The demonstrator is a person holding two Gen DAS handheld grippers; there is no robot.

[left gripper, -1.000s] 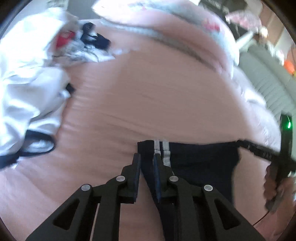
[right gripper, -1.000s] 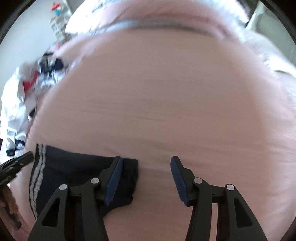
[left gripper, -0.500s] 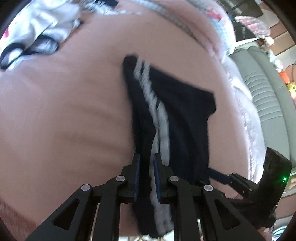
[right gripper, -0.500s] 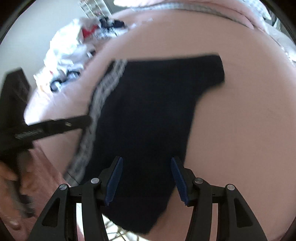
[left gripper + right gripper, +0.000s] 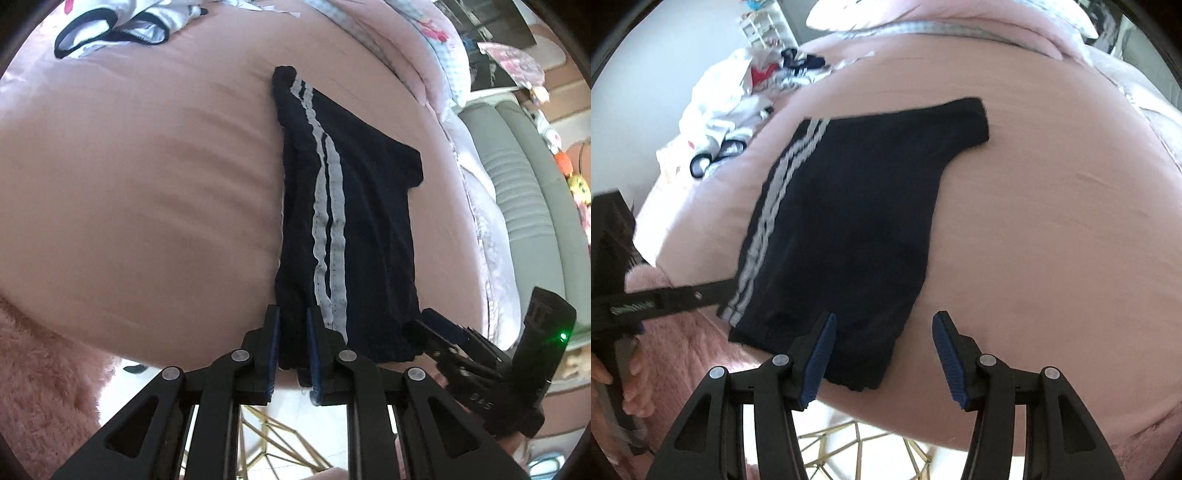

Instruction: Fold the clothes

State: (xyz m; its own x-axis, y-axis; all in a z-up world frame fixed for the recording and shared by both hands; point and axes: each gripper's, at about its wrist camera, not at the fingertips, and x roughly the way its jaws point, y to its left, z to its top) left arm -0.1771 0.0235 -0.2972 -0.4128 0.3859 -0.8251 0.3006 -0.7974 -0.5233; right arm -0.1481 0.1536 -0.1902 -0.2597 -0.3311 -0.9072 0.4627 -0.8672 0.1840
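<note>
The left gripper [image 5: 293, 343] pinches the near hem of the dark navy shorts with two white side stripes [image 5: 347, 221], spread ahead on the pink bedsheet [image 5: 147, 184]. The right gripper [image 5: 884, 354] stands half open over the other hem corner, gripping nothing. If only the left pulls, the cloth may skew and bunch.

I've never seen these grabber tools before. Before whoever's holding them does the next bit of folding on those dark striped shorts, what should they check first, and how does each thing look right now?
1. Left gripper clamped on the hem of the shorts: ok, the pads pinch the cloth beside the white stripes.
2. Right gripper holding the shorts' other corner: not ok, the jaws stand open, not pinching the cloth.
3. Shorts lying flat on the pink bed: ok.
4. Pile of clothes clear of the shorts: ok.
5. Underside free of bunching: cannot tell.
</note>
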